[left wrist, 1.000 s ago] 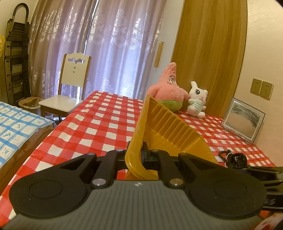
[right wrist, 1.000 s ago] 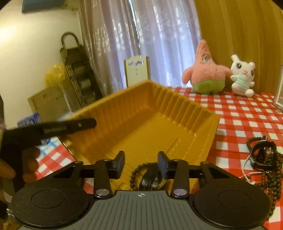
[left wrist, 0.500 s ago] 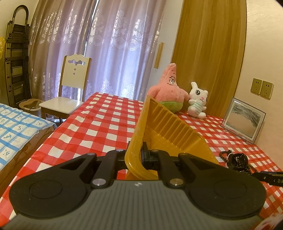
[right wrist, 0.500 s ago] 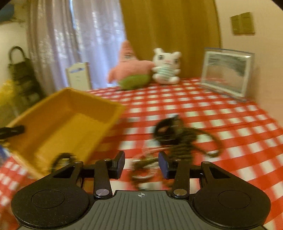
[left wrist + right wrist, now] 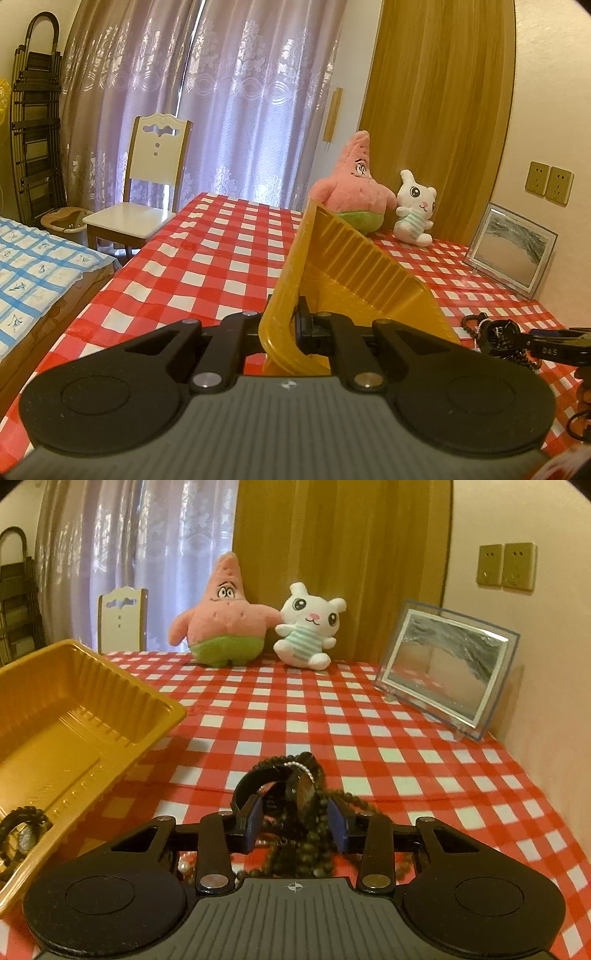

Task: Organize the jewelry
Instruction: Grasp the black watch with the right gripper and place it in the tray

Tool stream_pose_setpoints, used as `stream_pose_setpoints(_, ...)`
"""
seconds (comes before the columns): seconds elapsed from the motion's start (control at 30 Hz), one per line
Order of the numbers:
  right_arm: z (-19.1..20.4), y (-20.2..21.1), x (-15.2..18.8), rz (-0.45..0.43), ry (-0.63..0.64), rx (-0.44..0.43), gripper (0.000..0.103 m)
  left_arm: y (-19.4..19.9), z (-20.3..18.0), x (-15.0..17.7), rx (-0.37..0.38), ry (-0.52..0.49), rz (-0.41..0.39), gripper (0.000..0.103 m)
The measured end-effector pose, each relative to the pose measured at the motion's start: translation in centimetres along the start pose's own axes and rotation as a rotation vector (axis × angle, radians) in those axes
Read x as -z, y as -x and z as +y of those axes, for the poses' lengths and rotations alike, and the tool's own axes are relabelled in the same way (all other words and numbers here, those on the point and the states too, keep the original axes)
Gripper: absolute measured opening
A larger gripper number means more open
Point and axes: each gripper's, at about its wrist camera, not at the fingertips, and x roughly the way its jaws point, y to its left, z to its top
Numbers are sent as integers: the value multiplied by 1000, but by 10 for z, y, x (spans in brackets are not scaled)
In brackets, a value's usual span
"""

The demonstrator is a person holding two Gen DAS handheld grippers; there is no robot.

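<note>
Looking along both grippers, we see the tabletop [image 5: 424,738] under its red-and-white checked cloth stretching ahead of us. The yellow plastic tray [image 5: 74,716] lies to the left of our right gripper [image 5: 295,821], and our left gripper [image 5: 295,325] is clamped tight on the tray's near rim, tipping that rim up. In the tray's near corner, low and left of our right gripper, rests a watch on a dark beaded band [image 5: 22,834]. Straight ahead of our right gripper sits the tangle of jewelry [image 5: 295,794]: a black watch, dark bead strings and a thin silver chain, heaped on the cloth. Our right gripper is closing, its blue pads either side of the heap; we cannot tell whether they press on it. Beyond both grippers stand a pink starfish plush [image 5: 221,624], a white bunny plush [image 5: 308,627] and a framed picture [image 5: 443,668].
</note>
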Motion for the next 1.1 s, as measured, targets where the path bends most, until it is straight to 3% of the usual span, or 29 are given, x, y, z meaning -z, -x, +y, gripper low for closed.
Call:
stream_pose_setpoints(0.23,5,-21,0,20,36,57,26,-2,1,-1,2,-2,1,7)
stream_pose_setpoints(0.37,5,-27,0,18,62,69,12,-3,1,-1,2,-2,1,7)
stream_pose_setpoints(0.57,-4,-18,-3,9,-9,28,9,-3,2,-1,3,-2,1,7)
stream_pose_setpoints(0.8,8,18,-19,-42,-64,-95,9,-3,2,-1,2,-3,1,7)
stream_pose_setpoints(1.1,70,41,-33,-74,-33,-325,9,-3,1,-1,5,-5,0,7)
